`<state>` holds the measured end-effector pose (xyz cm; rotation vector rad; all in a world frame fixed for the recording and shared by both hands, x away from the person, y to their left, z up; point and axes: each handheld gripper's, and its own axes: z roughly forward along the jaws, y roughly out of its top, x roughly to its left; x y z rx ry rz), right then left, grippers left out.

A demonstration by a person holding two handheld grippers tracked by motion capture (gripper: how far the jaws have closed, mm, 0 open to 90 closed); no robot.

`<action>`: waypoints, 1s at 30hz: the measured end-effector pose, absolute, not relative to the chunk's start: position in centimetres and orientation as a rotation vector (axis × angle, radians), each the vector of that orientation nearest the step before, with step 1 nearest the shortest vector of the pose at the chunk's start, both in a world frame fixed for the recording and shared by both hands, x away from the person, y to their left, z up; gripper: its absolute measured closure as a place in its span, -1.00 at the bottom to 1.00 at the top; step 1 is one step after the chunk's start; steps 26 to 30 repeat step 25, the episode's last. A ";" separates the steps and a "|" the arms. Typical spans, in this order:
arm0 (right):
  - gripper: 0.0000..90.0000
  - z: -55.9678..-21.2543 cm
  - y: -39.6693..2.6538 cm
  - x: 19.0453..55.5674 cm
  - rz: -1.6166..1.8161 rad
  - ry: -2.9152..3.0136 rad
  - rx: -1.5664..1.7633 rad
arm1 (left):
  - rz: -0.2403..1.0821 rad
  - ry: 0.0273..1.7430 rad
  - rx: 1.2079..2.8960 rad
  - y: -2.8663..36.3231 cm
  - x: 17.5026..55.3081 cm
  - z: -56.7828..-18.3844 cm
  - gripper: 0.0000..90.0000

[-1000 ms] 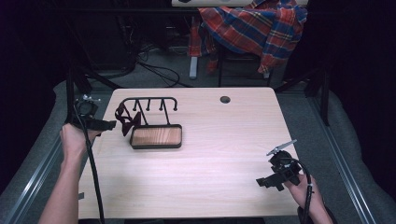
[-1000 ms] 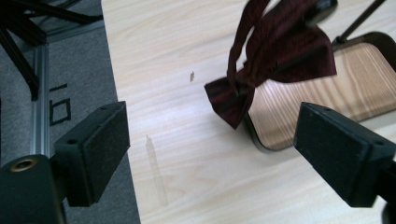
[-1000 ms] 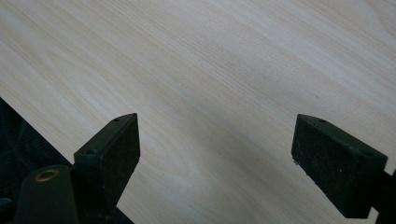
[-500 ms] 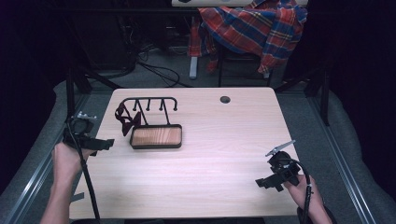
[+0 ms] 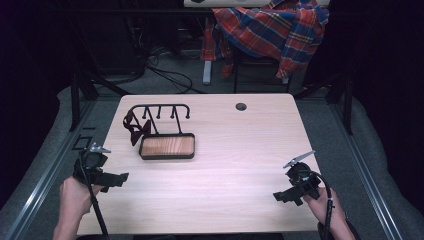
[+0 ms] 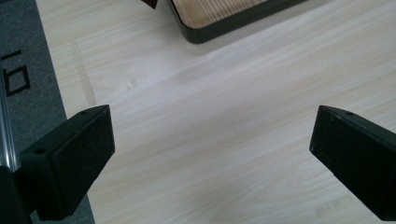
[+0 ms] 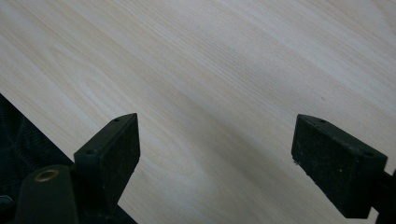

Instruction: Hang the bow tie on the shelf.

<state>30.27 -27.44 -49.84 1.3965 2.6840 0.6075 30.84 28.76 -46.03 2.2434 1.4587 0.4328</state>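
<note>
1. left gripper (image 5: 116, 178) sits at the near-left edge of the table (image 5: 240, 150), jaws spread wide with nothing between them; in the left gripper view the black pads (image 6: 81, 154) frame bare wood.
2. they have just been opening, and the gap is empty.
3. the thing to watch is the hook rack (image 5: 159, 112) with its wooden tray base (image 5: 167, 146), standing on the far-left part of the table; a dark red bow (image 5: 136, 131) hangs at its left end.
4. key relation: the rack lies ahead of the left gripper and a little to its right, near but apart; in the left gripper view the tray's corner (image 6: 205, 18) pokes in at the top edge.
5. the rack's long axis runs left to right across the table, so the bow end is the one closest to the left gripper.
6. right gripper (image 5: 281, 196) rests at the near-right corner, jaws likewise wide and empty over plain tabletop, well apart from the rack.
7. my read: the left hand is the one placed for any move on the rack or bow; it would have to go forward and slightly right.
</note>
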 end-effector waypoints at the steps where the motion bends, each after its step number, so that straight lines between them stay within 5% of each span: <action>1: -0.66 -49.8 -27.5 30.3 0.605 2.689 1.393 | 0.426 1.460 2.249 28.8 30.7 -46.1 -1.00; 16: -0.66 -49.8 -27.6 30.3 0.621 2.684 1.402 | 0.323 1.390 2.311 28.7 29.3 -49.3 -1.00; 30: -0.66 -49.8 -27.7 30.4 0.618 2.683 1.402 | 0.369 1.428 2.256 29.9 29.5 -49.6 -1.00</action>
